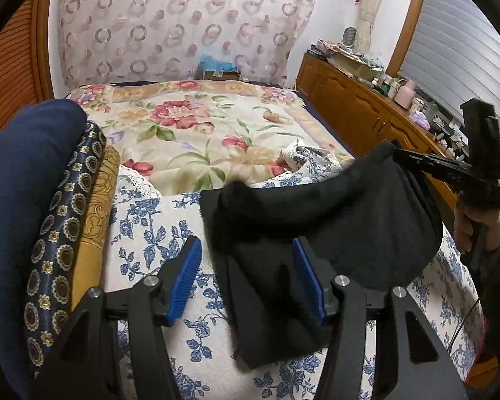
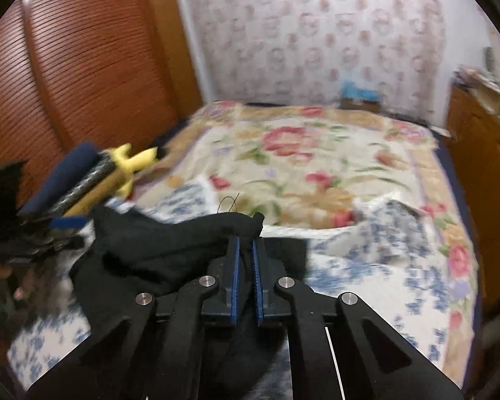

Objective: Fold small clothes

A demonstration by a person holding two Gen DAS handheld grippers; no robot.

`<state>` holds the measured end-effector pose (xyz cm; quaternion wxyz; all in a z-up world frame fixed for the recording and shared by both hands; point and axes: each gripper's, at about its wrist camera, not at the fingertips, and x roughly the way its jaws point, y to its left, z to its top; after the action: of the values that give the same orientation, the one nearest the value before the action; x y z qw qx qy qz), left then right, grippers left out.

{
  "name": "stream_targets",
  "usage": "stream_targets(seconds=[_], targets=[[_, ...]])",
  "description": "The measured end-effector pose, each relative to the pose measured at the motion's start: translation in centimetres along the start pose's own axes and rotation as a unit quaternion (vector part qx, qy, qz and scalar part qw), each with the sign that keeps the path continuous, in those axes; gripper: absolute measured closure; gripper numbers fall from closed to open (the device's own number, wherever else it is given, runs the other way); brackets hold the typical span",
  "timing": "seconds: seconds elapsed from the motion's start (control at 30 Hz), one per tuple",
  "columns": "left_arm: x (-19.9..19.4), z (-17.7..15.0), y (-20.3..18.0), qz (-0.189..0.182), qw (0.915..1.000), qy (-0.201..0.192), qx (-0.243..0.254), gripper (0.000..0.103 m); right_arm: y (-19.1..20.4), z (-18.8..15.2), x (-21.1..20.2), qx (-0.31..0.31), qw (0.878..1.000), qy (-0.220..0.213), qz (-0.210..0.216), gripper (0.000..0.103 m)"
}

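A small black garment (image 1: pixel 323 230) lies partly on the blue-flowered white cloth (image 1: pixel 143 233) on the bed. My left gripper (image 1: pixel 246 273) is open, its blue pads (image 1: pixel 186 276) wide apart just above the garment's near folded part. My right gripper (image 2: pixel 245 260) is shut on the black garment (image 2: pixel 170 240) and lifts one edge of it off the bed. The right gripper also shows in the left wrist view (image 1: pixel 400 156) at the right, holding the raised edge. The left gripper shows blurred at the left of the right wrist view (image 2: pixel 66 223).
A rolled navy blanket (image 1: pixel 26 173) and patterned folded cloths (image 1: pixel 70 220) lie at the left. The bed has a floral quilt (image 1: pixel 190 126). A wooden cabinet (image 1: pixel 350 100) with clutter stands at the right. A wooden slatted wardrobe (image 2: pixel 83 66) stands at the left.
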<state>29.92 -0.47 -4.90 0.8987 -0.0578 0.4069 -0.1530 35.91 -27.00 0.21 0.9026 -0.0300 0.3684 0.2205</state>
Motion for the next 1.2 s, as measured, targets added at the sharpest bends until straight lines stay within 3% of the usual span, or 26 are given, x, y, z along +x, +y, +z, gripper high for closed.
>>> stream_targets(seconds=[0.07, 0.2, 0.27, 0.3, 0.33, 0.4, 0.43, 0.77, 1.07, 1.13, 1.2], targets=[[0.2, 0.1, 0.2, 0.005, 1.0000, 0.002, -0.002, 0.048, -0.7, -0.1, 0.6, 0.015, 0.999, 0.013, -0.026, 0.099], [1.1, 0.8, 0.4, 0.016, 0.9999, 0.003, -0.005, 0.048, -0.6, -0.4, 0.9, 0.015, 0.999, 0.029, -0.029, 0.096], [1.9, 1.2, 0.5, 0.028, 0.9996, 0.007, -0.005, 0.048, -0.4, -0.5, 0.7, 0.014, 0.999, 0.034, -0.037, 0.084], [2.4, 1.4, 0.7, 0.029, 0.9995, 0.011, -0.009, 0.048, -0.2, -0.6, 0.5, 0.013, 0.999, 0.034, -0.033, 0.074], [2.8, 1.6, 0.9, 0.027, 0.9994, 0.015, -0.014, 0.048, -0.1, -0.7, 0.3, 0.012, 0.999, 0.034, -0.030, 0.055], [3.5, 1.7, 1.1, 0.030, 0.9991, 0.022, -0.018, 0.048, 0.3, -1.0, 0.0, 0.011, 0.999, 0.033, -0.030, 0.036], [3.9, 1.8, 1.2, 0.029, 0.9991, 0.024, -0.017, 0.048, 0.5, -1.3, -0.1, 0.009, 0.999, 0.036, -0.031, 0.035], [6.2, 2.0, 0.8, 0.034, 0.9981, 0.049, -0.012, 0.048, 0.5, -3.1, 2.6, 0.025, 0.996, 0.080, -0.027, 0.032], [6.7, 2.2, 0.9, 0.021, 0.9986, 0.049, -0.006, 0.048, 0.3, -3.6, 4.2, 0.049, 0.994, 0.102, 0.002, 0.032], [6.7, 2.2, 0.8, 0.011, 0.9988, 0.047, -0.002, 0.060, 0.3, -3.6, 4.2, 0.048, 0.993, 0.104, 0.006, 0.034], [6.7, 2.2, 0.7, 0.003, 0.9988, 0.048, -0.001, 0.069, 0.6, -3.5, 4.1, 0.043, 0.993, 0.105, 0.019, 0.046]])
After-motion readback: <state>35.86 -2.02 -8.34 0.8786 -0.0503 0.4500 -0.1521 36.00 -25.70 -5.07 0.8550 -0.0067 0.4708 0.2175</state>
